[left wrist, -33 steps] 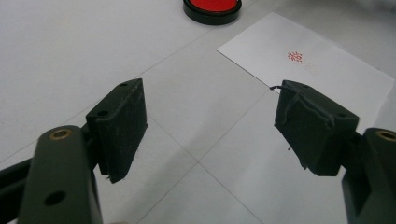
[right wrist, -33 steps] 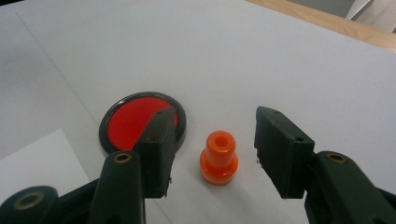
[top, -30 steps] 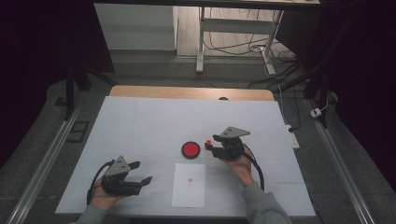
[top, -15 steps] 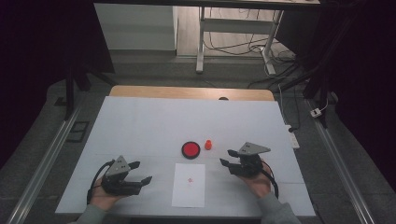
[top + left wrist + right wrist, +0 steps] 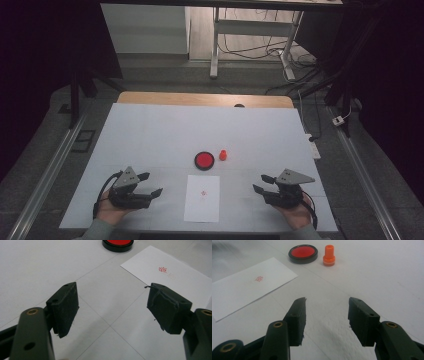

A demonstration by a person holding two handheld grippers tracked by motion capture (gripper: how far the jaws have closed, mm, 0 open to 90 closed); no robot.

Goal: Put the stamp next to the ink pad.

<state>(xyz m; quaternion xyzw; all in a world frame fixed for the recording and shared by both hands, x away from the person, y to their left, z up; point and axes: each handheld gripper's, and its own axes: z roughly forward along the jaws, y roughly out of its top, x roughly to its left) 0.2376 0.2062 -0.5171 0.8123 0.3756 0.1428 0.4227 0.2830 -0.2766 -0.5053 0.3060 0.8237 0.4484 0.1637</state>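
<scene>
The stamping job looks done: the white paper (image 5: pixel 202 198) lies at the near middle of the table (image 5: pixel 150 135) with a small red mark (image 5: pixel 203 193) on it, and the little orange stamp (image 5: pixel 223 155) stands upright just right of the round red ink pad (image 5: pixel 204 160), a bit farther away. The left gripper (image 5: pixel 154 184) sits near left of the paper and the right gripper (image 5: pixel 264 183) near right, both with jaws apart and nothing between them. I think the hands just need to rest here; a new print would need the right gripper to reach out and pinch the stamp.
</scene>
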